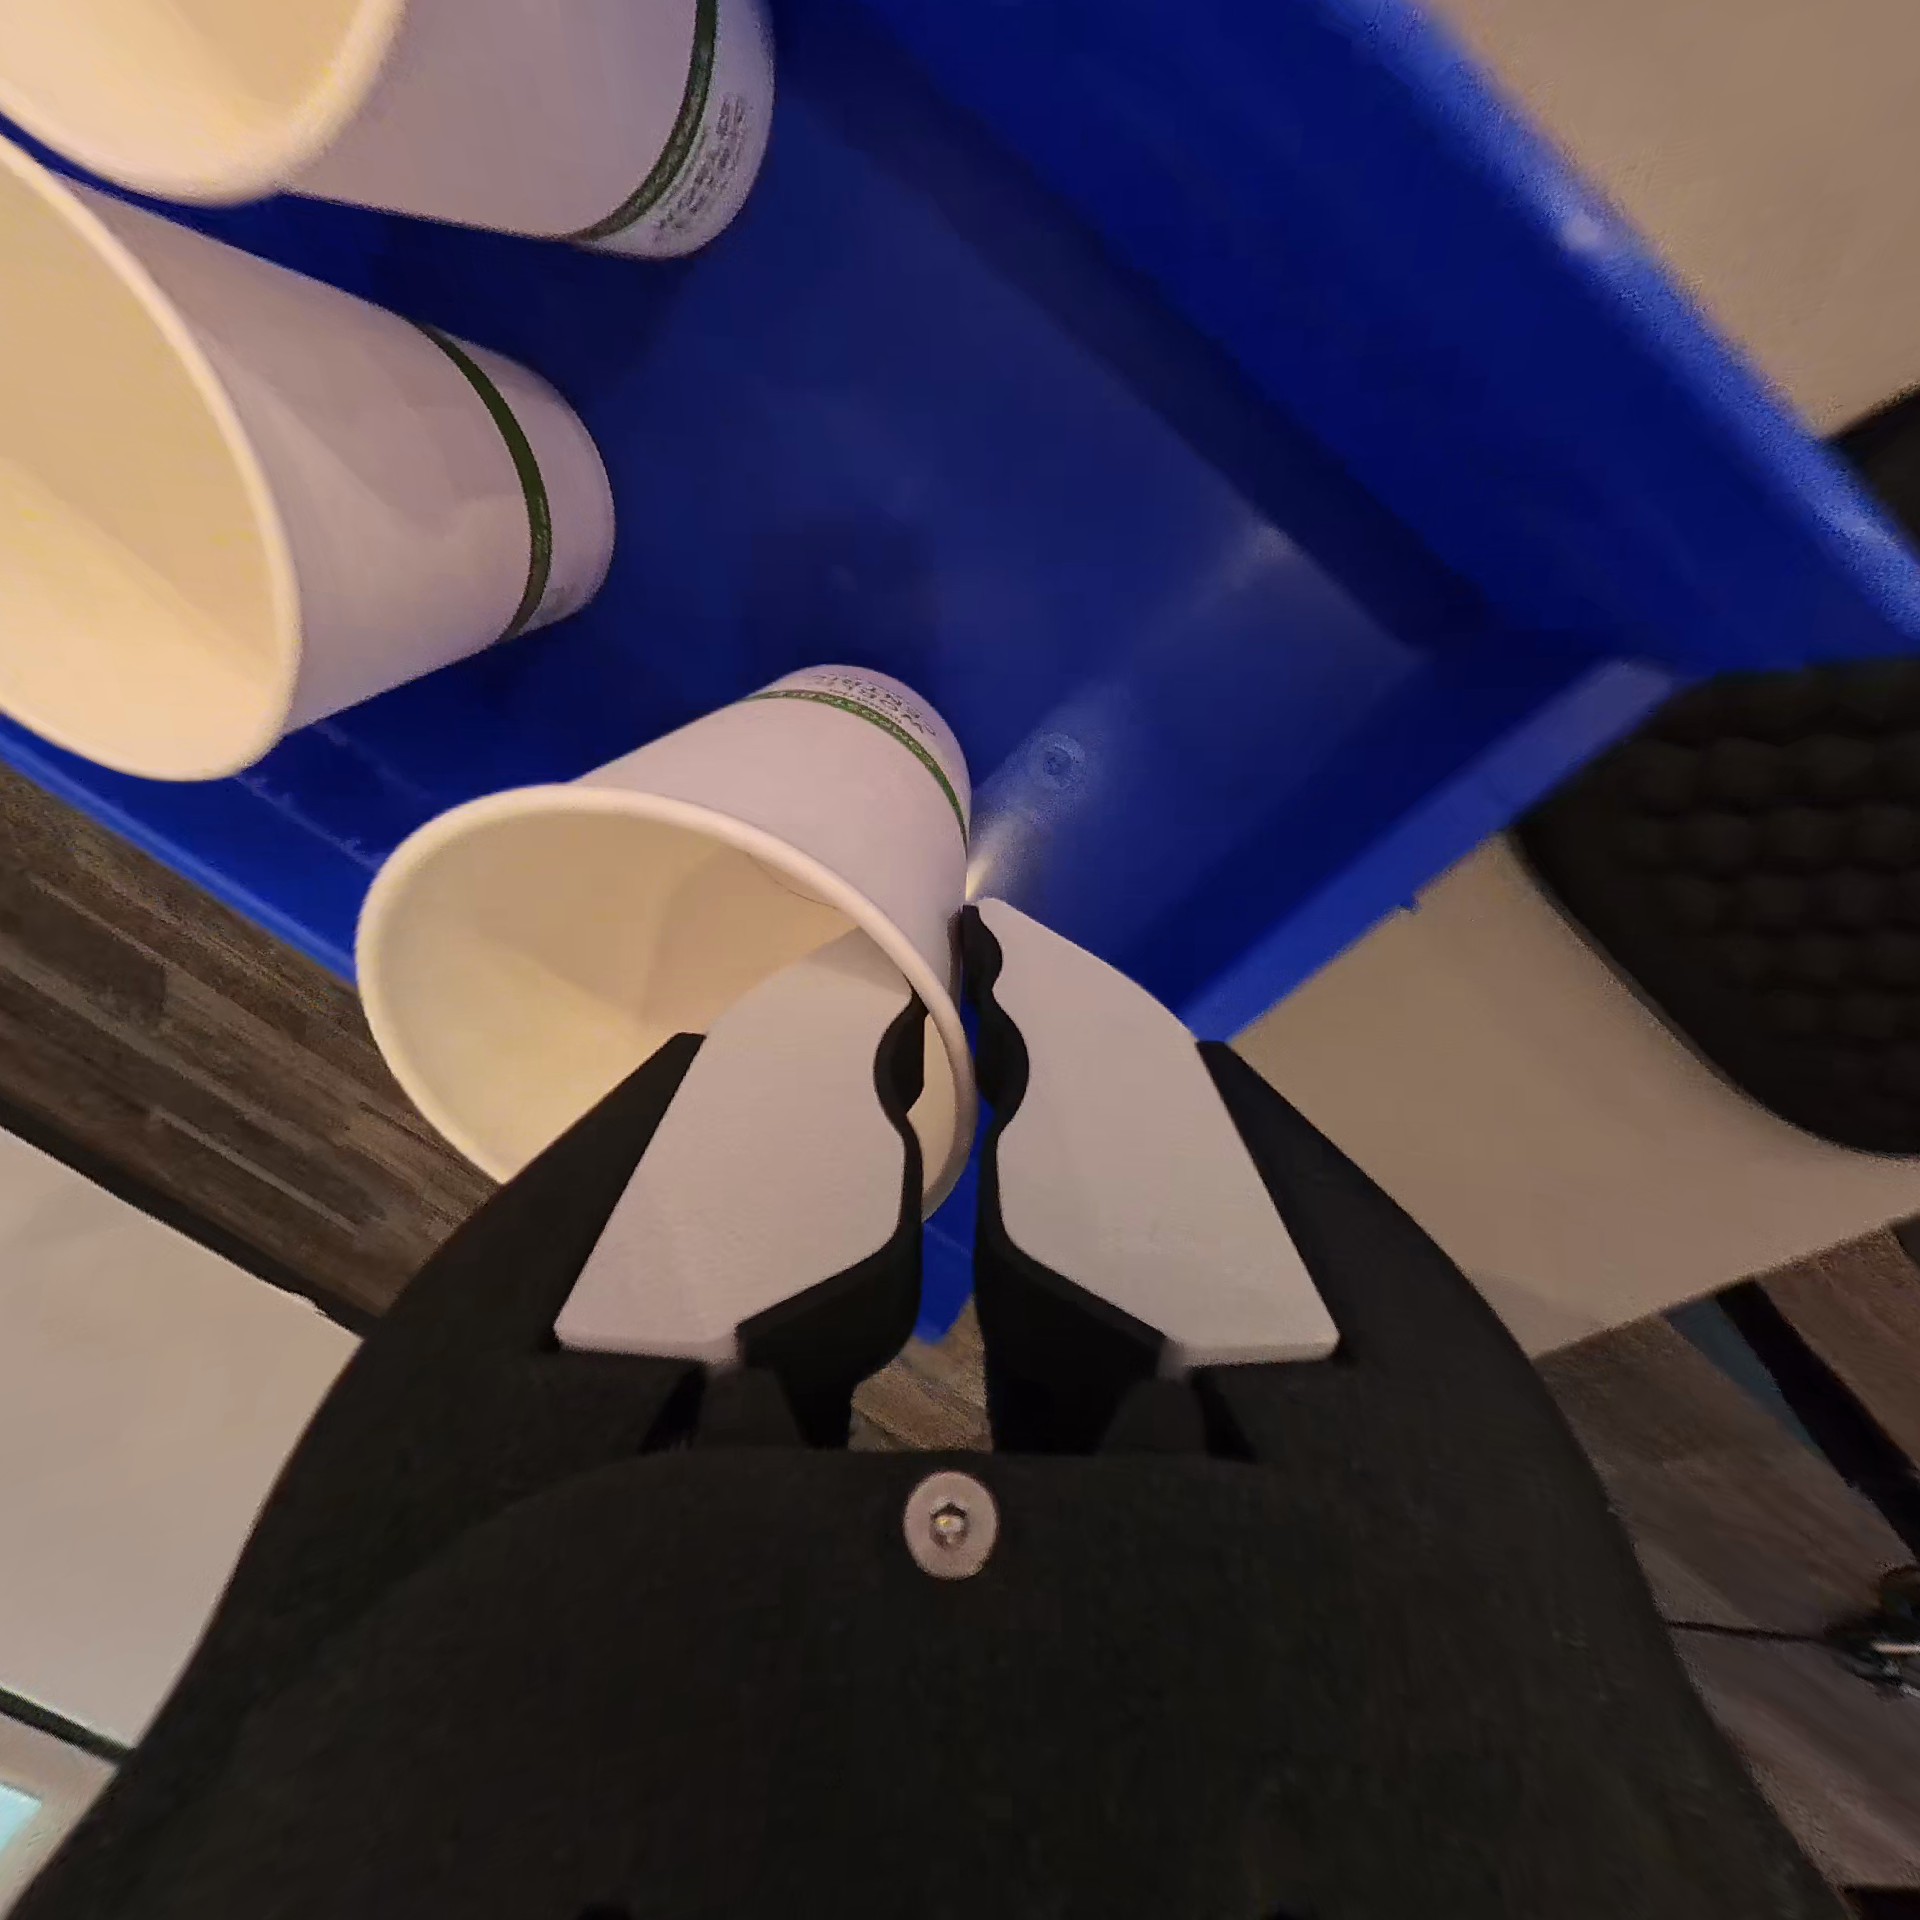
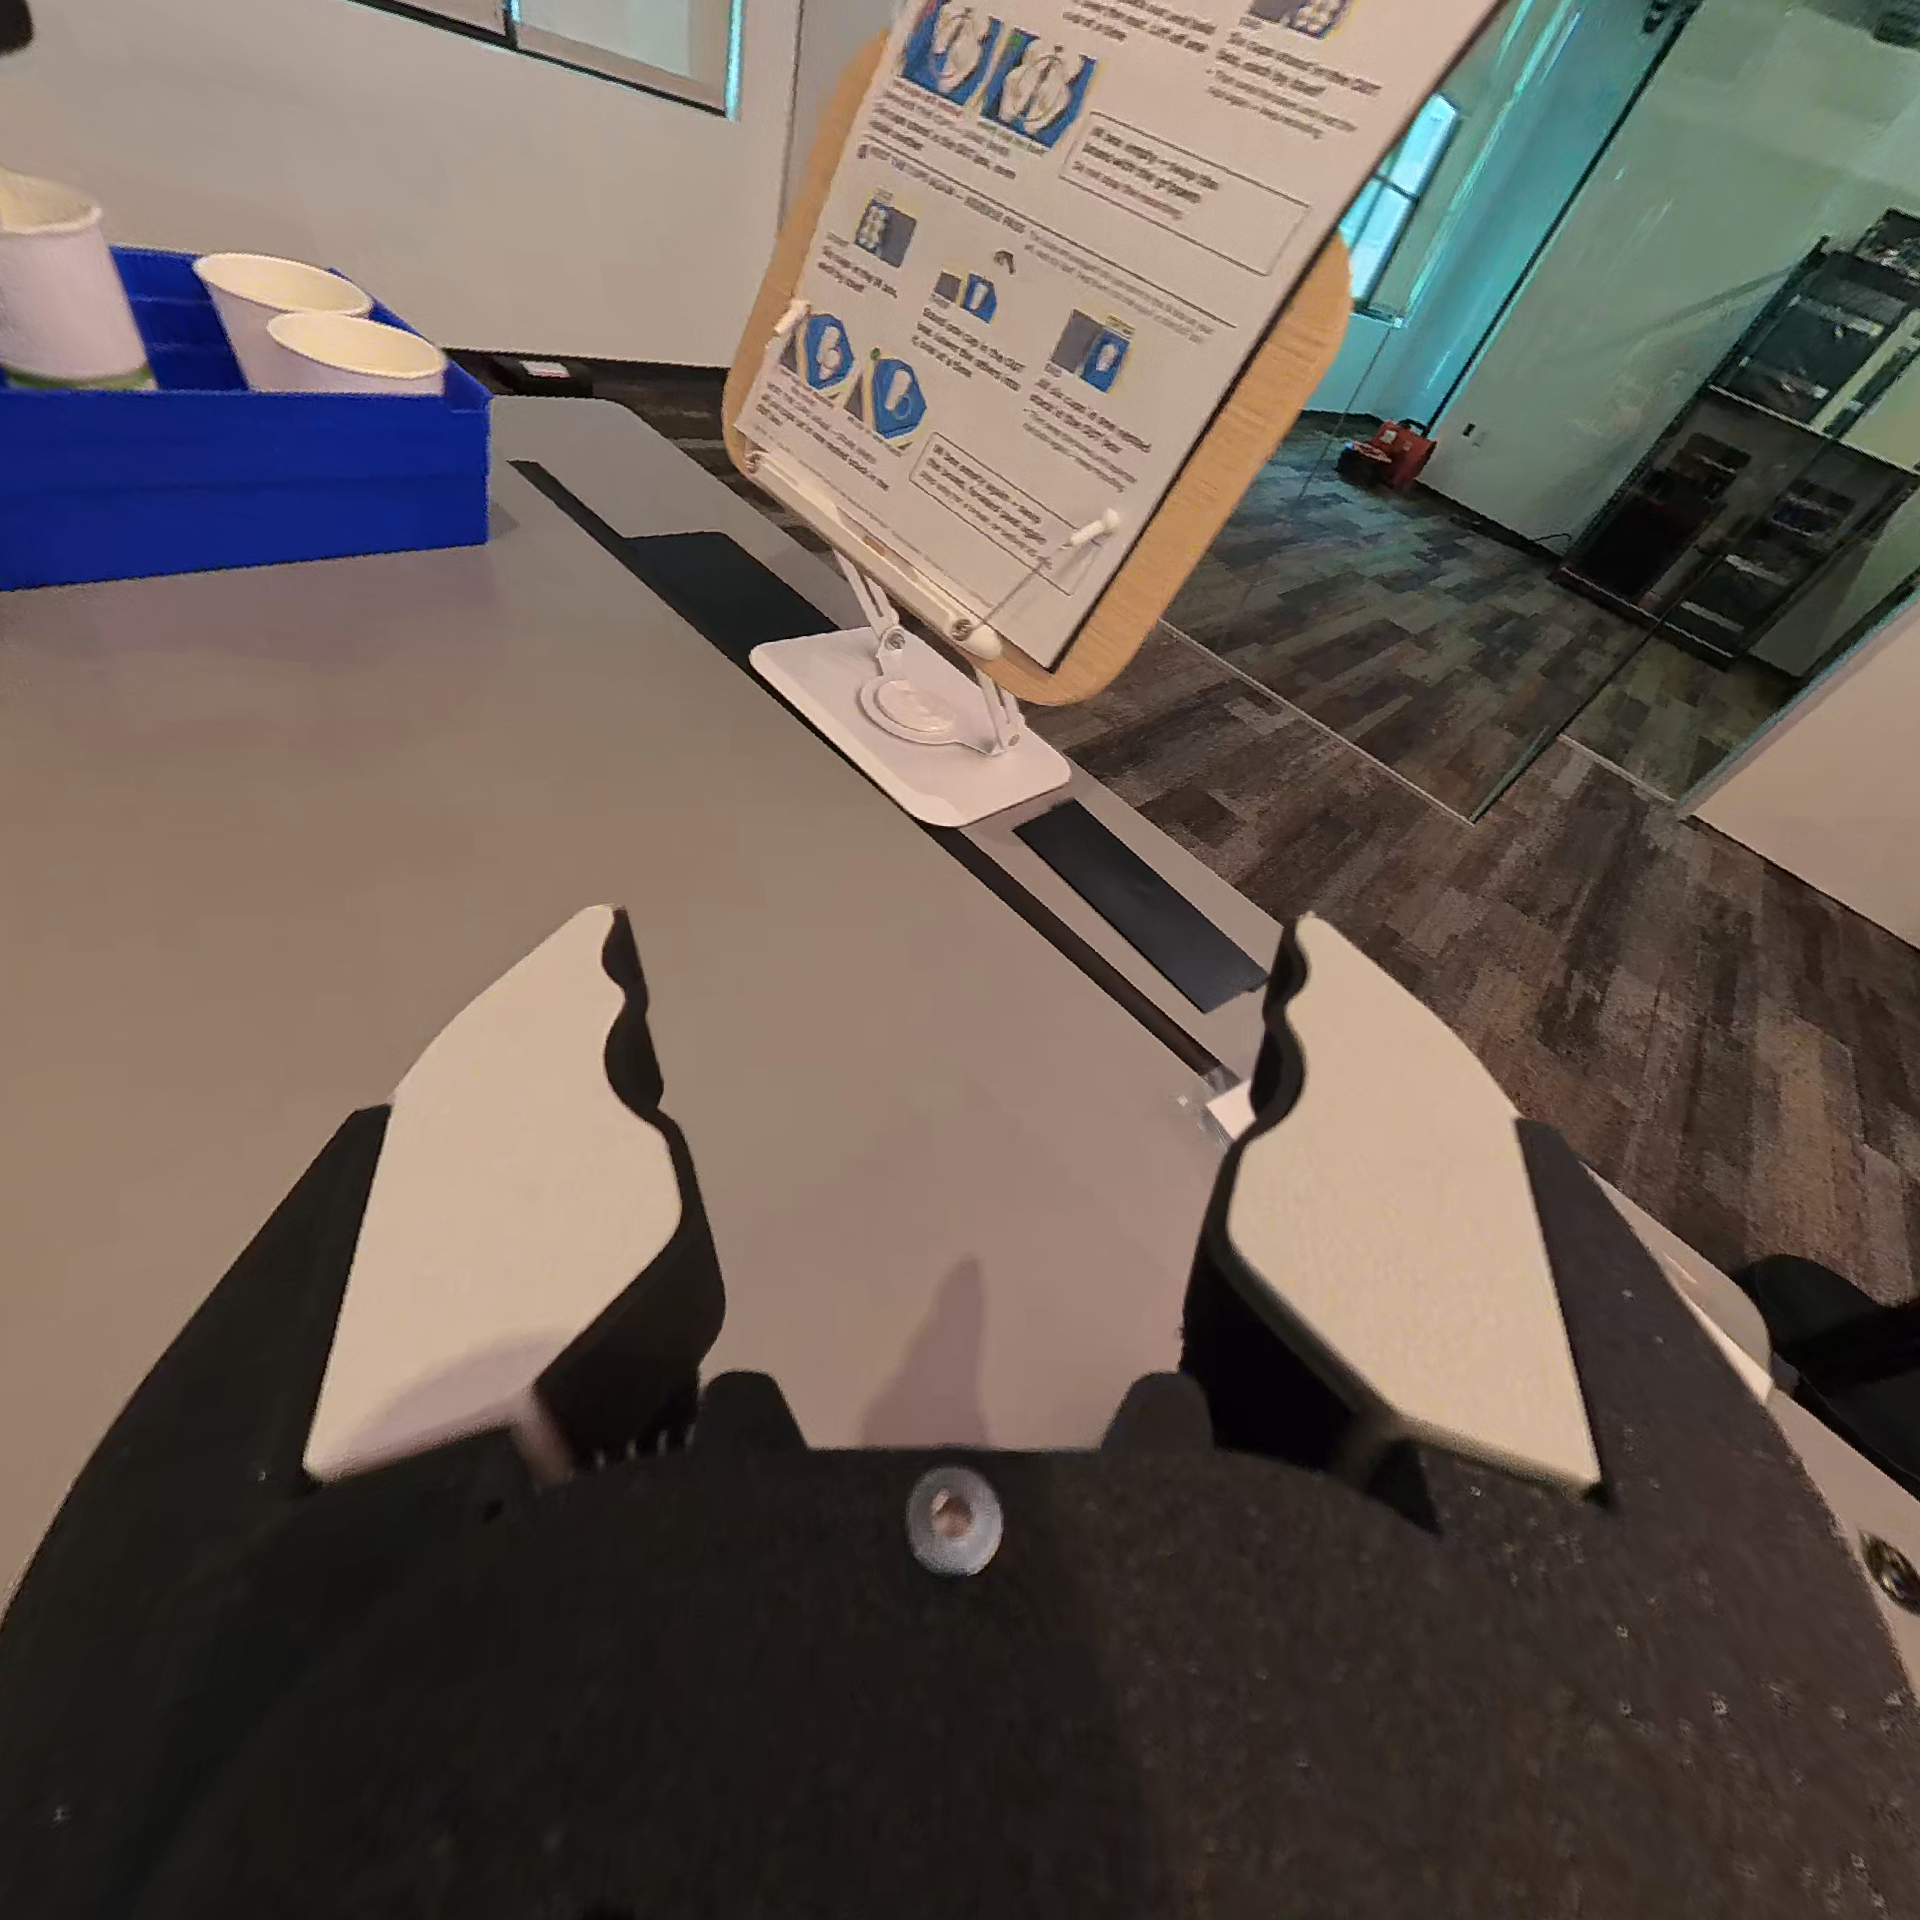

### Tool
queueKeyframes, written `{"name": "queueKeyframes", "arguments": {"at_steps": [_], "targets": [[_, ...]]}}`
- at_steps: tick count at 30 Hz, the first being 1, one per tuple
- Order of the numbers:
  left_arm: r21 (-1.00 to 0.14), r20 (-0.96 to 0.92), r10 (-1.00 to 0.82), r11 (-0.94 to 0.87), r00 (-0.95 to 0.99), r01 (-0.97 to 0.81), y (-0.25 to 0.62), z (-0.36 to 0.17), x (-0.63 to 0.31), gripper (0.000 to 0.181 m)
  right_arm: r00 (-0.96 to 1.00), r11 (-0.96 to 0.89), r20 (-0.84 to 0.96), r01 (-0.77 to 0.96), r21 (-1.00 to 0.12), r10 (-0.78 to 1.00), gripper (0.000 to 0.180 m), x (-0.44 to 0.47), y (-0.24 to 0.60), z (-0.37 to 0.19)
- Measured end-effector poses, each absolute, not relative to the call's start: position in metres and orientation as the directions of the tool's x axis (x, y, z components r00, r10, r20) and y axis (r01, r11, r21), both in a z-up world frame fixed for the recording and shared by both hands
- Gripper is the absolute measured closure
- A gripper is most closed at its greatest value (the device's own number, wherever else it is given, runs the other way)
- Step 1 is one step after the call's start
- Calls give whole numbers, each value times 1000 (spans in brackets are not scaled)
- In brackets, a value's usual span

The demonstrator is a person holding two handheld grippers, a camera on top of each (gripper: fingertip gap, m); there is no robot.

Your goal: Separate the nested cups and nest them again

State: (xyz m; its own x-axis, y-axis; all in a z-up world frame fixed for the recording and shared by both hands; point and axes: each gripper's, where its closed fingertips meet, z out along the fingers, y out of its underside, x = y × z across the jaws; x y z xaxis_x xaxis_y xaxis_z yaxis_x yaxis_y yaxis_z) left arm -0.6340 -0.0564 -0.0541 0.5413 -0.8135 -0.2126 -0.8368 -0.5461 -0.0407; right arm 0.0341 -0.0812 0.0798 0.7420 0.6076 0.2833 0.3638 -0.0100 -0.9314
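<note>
In the left wrist view my left gripper (image 1: pixel 961 925) is shut on the wall of a white paper cup (image 1: pixel 727 883) with a green band. One finger is inside the cup's mouth and the other is outside, and they pinch the rim between them. The cup is over the blue bin (image 1: pixel 1143 468). Two more white cups (image 1: pixel 343 499) (image 1: pixel 520 104) are in the bin at the left. My right gripper (image 2: pixel 956 925) is open and empty above the grey table (image 2: pixel 416 831), away from the bin (image 2: pixel 260 478) and its cups (image 2: pixel 312 332).
A sheet on a wooden-backed stand (image 2: pixel 1039 312) with a white base (image 2: pixel 914 717) stands near the table's far edge. A black strip (image 2: pixel 1132 914) runs along that edge. Carpeted floor (image 2: pixel 1507 831) and glass walls lie beyond at the right.
</note>
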Motion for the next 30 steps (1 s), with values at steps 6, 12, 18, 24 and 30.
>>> {"name": "queueKeyframes", "arguments": {"at_steps": [6,12,18,24,30], "targets": [[-178,-235,-920,-278,315,-944,-92,40,-556,178,551,50,261,368,-929,793,75,-53,-101,88],[-336,-199,-970,200,-139,-920,-158,96,-403,177,133,16,34,136,-991,991,90,-178,-147,124],[-307,-183,-891,452,-414,-837,-197,92,-321,177,-14,-62,-65,168,-984,998,82,-241,-148,118],[-284,-176,-854,520,-489,-806,-203,87,-289,177,-122,-119,-146,205,-971,982,80,-267,-161,107],[-296,-160,-836,548,-525,-782,-210,83,-277,178,-216,-189,-246,252,-949,945,81,-280,-176,93]]}}
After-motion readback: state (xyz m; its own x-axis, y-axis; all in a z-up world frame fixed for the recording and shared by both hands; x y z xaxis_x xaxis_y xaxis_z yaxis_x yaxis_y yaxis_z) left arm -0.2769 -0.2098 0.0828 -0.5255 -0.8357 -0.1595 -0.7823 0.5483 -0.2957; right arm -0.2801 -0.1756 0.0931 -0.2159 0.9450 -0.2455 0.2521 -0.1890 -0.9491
